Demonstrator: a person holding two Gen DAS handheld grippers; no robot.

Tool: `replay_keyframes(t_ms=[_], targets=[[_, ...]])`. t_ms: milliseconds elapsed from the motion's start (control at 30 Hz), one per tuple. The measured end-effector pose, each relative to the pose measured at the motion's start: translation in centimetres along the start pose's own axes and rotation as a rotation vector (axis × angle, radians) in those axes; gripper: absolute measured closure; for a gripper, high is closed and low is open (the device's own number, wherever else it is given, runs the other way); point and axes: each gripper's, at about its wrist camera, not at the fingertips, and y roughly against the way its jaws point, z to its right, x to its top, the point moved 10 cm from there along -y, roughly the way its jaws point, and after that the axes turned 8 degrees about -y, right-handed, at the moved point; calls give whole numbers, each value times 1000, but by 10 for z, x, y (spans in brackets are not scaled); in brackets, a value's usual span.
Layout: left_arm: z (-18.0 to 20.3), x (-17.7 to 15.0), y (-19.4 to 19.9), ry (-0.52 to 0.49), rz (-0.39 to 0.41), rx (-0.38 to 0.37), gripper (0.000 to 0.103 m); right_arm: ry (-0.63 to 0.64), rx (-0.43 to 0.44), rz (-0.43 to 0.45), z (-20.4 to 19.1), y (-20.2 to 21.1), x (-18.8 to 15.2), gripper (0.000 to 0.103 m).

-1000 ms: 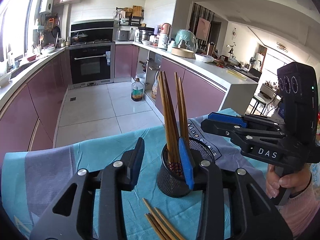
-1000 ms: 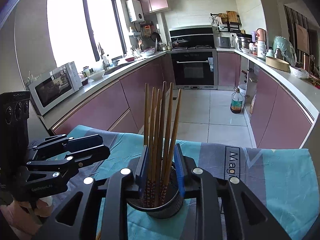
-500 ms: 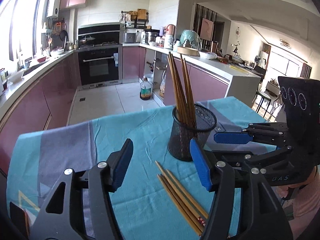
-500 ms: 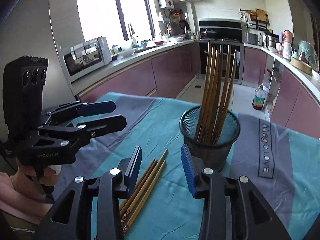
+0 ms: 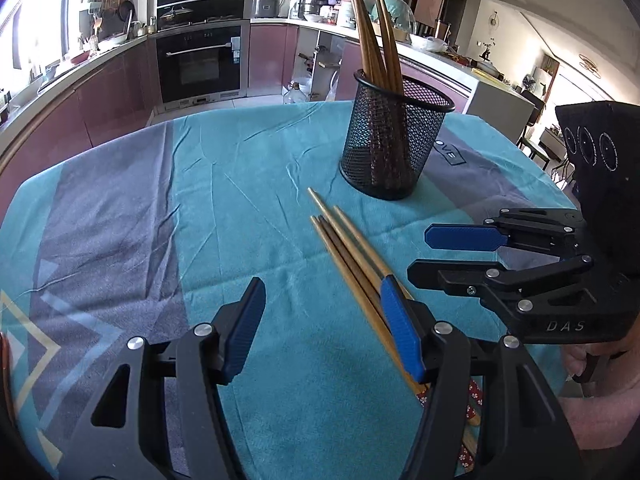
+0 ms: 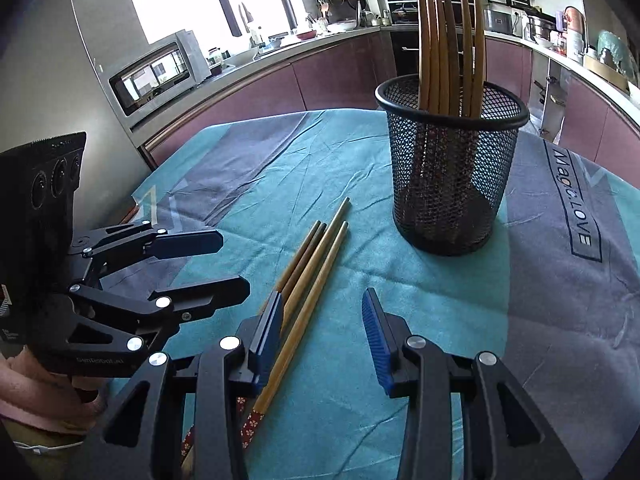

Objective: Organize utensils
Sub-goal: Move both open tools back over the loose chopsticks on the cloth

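Left tongs [image 5: 322,326] and right tongs [image 6: 326,336] both stood apart, holding nothing, low over the cloth-covered surface [image 5: 240,184]. Four loose chopsticks [image 6: 316,256] lay flat between them, tips toward the mesh cup [image 6: 450,168]. Cup stood upright beyond, with more chopsticks [image 6: 448,36] standing inside.

Black tongs [image 5: 322,326], blue pads [image 5: 400,334], silver screws, pink sleeve [image 6: 24,408].

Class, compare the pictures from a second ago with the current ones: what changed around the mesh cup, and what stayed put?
Both grippers drew back from the mesh cup: the right gripper, whose fingers flanked the cup, and the left gripper are open and empty. The cup's chopsticks and the loose chopsticks on the cloth stayed put.
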Motion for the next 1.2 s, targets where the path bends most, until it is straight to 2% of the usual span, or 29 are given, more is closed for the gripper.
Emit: replay_keyframes(t_ms=[433,633,800,1000,1133,1200], targets=[[12,-11,-15,-41,-66,1,42,10,-16,-8,-2,-6,-7,65],[14,-13,-17,-55,-70,11,42,12,-19,-9,-3,-8,-8,65],[11,-16,-17,-79,-77,35,53,20,-25,-9,-4,-10,-9,65],[2,-14,-17,-75,-74,45,71,30,-31,-14,-9,-15,-8,66],[-4,-12,-18,-49,-68,40,80,43,-45,-18,-10,-19,-7,74],[-5,-11,-19,-42,-66,40,82,48,-58,-15,-10,-20,-6,75]])
